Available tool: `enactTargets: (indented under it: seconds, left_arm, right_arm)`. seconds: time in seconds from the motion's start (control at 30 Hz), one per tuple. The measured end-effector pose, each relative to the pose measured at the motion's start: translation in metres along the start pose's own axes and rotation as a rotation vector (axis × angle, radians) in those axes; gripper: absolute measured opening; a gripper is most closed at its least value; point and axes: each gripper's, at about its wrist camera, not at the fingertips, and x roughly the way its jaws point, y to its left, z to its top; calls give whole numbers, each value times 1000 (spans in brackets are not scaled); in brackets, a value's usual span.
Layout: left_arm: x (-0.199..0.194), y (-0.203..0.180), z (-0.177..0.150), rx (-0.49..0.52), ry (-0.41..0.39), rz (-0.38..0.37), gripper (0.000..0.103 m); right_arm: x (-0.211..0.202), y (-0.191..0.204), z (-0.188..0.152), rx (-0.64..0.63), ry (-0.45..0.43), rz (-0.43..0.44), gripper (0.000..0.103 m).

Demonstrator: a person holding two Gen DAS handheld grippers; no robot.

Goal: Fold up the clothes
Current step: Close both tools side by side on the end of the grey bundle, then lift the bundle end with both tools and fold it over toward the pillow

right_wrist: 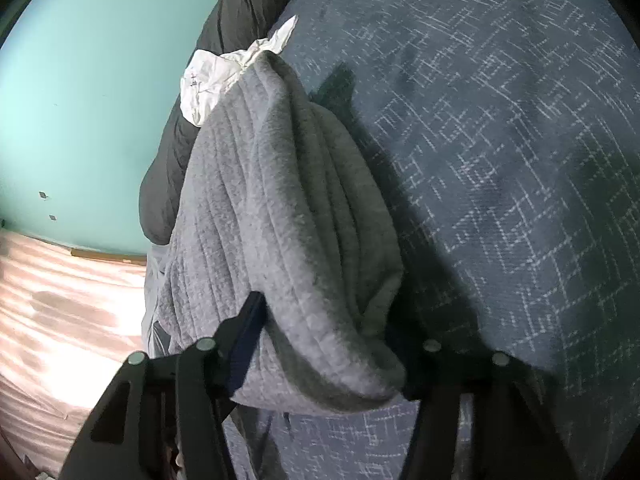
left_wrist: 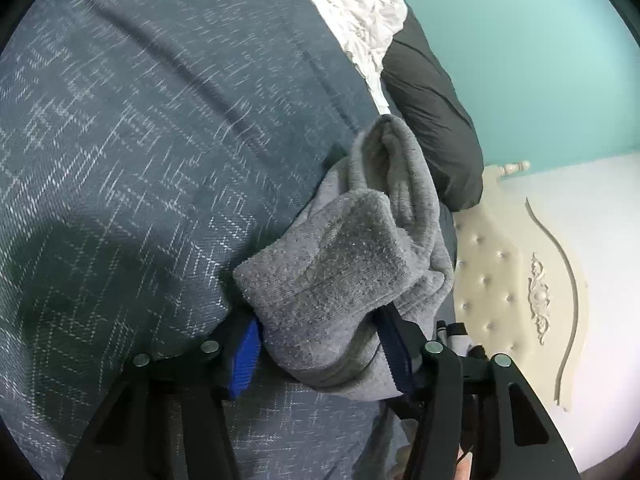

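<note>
A bed (left_wrist: 140, 140) in dark blue crosshatch cover meets a teal wall (left_wrist: 520, 60). The bunched grey fleece garment (right_wrist: 280, 200) lies at its edge, clamped by left gripper (left_wrist: 320, 352) and right gripper (right_wrist: 328, 356).

You have before you: one grey fleece garment (left_wrist: 336, 264), one white crumpled cloth (left_wrist: 364, 20), one black garment (left_wrist: 432, 120), one blue patterned bedcover (left_wrist: 140, 140), two grippers.
</note>
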Motion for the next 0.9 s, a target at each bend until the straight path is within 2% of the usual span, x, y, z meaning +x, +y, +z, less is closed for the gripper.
enactTargets:
  seconds: [0.37,0.9]
  left_arm:
    - [2,-21,20,41,-4,31,37]
    - [-22,-73,38,117,-15,39,30]
  right_arm:
    - [-7,21,0,-81,-37,-10,36]
    - [-42,67,7,-142,-85,0,32]
